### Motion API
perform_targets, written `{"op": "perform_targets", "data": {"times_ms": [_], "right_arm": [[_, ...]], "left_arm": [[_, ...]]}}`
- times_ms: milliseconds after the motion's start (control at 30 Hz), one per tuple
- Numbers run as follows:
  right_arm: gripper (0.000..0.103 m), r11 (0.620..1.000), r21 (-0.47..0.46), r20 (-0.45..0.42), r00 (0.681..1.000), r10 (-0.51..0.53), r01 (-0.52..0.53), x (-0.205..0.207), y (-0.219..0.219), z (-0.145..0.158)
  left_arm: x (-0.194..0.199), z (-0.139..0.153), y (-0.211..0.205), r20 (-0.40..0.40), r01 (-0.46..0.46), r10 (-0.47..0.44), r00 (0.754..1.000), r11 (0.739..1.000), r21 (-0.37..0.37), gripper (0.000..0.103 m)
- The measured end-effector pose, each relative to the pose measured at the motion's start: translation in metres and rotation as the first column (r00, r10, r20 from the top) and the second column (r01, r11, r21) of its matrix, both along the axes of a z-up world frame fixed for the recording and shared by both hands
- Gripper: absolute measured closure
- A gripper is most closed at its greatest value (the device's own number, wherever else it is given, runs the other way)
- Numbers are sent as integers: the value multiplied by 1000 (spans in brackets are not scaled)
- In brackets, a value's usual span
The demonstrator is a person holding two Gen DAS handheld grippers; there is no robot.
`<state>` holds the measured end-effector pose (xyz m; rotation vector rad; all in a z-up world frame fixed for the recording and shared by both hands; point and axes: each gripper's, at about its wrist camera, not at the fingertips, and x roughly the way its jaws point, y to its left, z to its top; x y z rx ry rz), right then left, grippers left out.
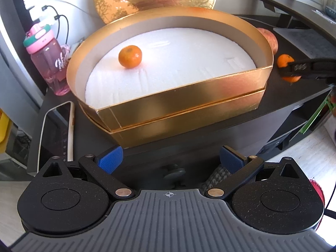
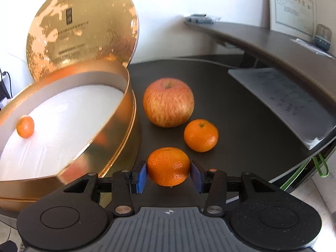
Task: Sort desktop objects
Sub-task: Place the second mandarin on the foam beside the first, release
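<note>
Mandarin (image 2: 168, 166) fruit are the things being sorted, and the nearest one sits clamped between the blue pads (image 2: 141, 176) of the right tool (image 2: 169, 176), each pad pressed against a side of the fruit, just above the dark surface (image 2: 241, 115). The left wrist view catches the same grip from the side, the black fingers crossing the orange fruit beyond the right end of the gold box (image 1: 178, 96). The left tool (image 1: 170, 160) hangs released in front of the box, its blue pads wide apart with nothing between them, over the near edge of the surface.

Just beyond the held fruit, a second mandarin (image 2: 201, 135) rests on the surface, stem up. Behind and left of it stands a red-and-yellow apple (image 2: 168, 102), close to the second mandarin and near the box wall.

The gold box, curved at the back and flat at the front, lies to the left in the right wrist view, with a white foam liner (image 1: 178, 63) inside. A third mandarin (image 1: 130, 56) lies on that liner toward its left side, apart from the walls. Behind the box the round gold lid (image 2: 84, 27) stands upright against the wall.

Farther off, a pink water bottle (image 1: 47, 63) stands left of the box, a sheaf of papers (image 2: 283, 103) lies to the right, and a raised shelf (image 2: 273, 44) runs behind.
</note>
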<state>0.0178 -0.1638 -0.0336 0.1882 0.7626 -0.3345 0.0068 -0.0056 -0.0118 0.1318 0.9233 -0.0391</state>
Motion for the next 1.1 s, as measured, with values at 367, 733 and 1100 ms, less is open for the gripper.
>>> {"op": "perform_targets", "data": {"times_ms": [367, 733, 1100], "right_arm": [[58, 978, -85, 173, 964, 204, -191, 11, 63, 86], [58, 899, -28, -38, 899, 437, -438, 111, 140, 51], [58, 881, -13, -249, 855, 455, -473, 186, 165, 14]], "left_arm": [[-5, -2, 28, -2, -45, 45, 999, 998, -43, 2], [-5, -11, 68, -22, -109, 108, 994, 992, -60, 2], [-6, -15, 83, -38, -122, 119, 992, 990, -72, 2]]}}
